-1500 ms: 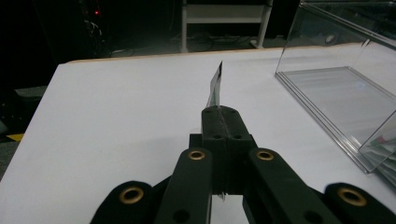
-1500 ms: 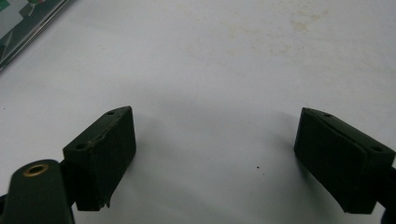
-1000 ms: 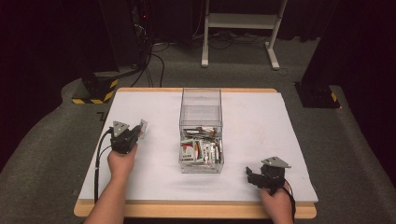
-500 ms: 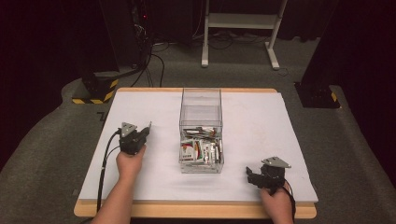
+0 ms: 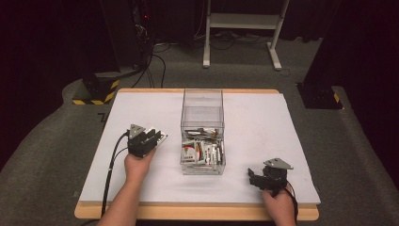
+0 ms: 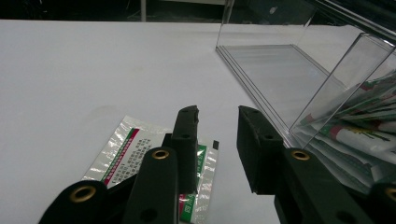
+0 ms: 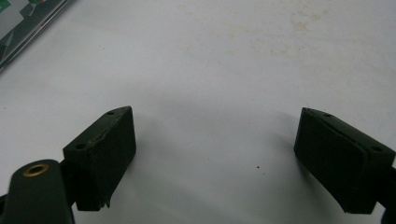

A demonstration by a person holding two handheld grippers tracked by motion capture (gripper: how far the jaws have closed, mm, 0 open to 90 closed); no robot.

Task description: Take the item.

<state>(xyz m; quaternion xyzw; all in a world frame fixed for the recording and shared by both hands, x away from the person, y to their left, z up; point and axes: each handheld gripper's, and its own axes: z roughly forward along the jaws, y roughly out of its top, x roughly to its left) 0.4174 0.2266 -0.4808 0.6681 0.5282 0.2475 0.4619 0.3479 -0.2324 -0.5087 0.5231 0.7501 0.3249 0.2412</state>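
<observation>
My left gripper (image 5: pixel 151 137) (image 6: pixel 217 122) hovers low over the white table, just left of a clear plastic box (image 5: pixel 202 109) (image 6: pixel 280 74). Its jaws have just been opening and now stand apart with nothing between them. A silvery sachet (image 6: pixel 122 150) (image 5: pixel 162 138) with a red and green label lies flat on the table, partly under the left jaw. The near half of the box holds several similar sachets (image 5: pixel 201 151) (image 6: pixel 359 130). My right gripper (image 5: pixel 253 177) (image 7: pixel 215 144) rests near the table's front right, open wide over bare table.
The white table sheet (image 5: pixel 263 127) has free room on both sides of the box. Beyond the far edge is dark floor with cables (image 5: pixel 155 61), a yellow-black striped base (image 5: pixel 96 96) and a white stand's legs (image 5: pixel 240 28).
The left gripper has shifted right, toward the box, and its jaws have gone from shut to apart. The sachet now lies on the table. The right gripper has not moved.
</observation>
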